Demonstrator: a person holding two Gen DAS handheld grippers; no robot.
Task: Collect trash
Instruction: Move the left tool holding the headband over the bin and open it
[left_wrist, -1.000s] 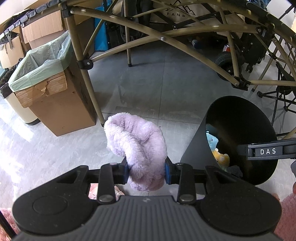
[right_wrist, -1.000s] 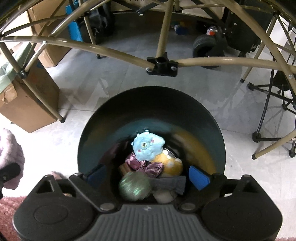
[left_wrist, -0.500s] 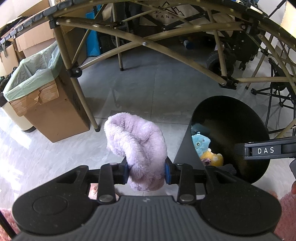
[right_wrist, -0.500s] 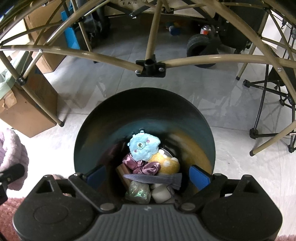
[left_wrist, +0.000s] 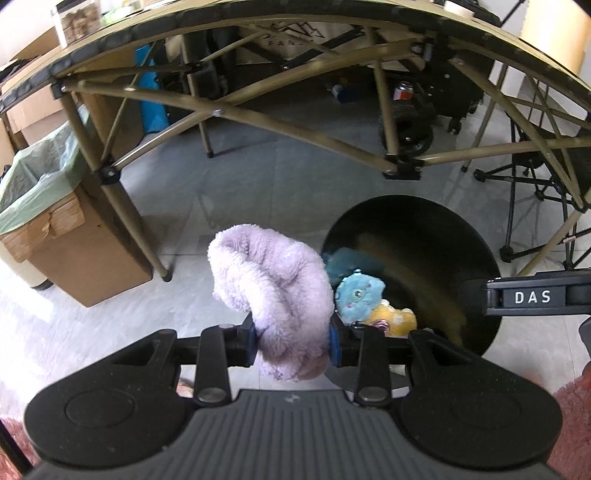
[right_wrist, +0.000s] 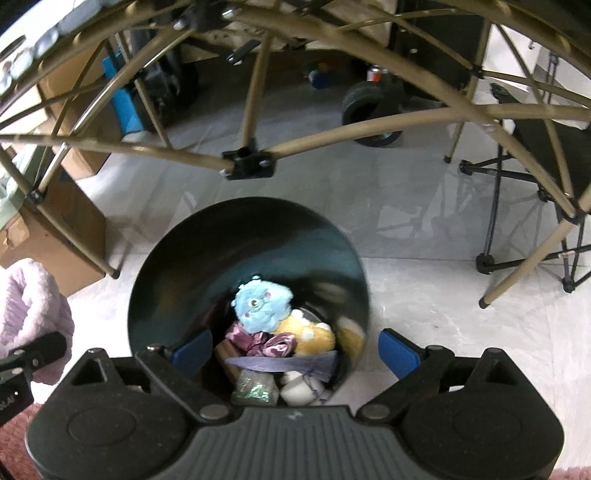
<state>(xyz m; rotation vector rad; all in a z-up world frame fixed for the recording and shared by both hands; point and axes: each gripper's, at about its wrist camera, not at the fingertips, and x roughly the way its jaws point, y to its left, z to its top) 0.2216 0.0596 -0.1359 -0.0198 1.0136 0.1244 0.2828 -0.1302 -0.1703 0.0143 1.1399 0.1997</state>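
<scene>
Overhanging bin rim (left_wrist: 413, 201), lilac fleece (left_wrist: 273, 288)

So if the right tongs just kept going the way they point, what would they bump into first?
Probably the pile inside the black bin: the open right tongs point into its mouth, towards the grey strip on top. Depth is hard to judge.
</scene>
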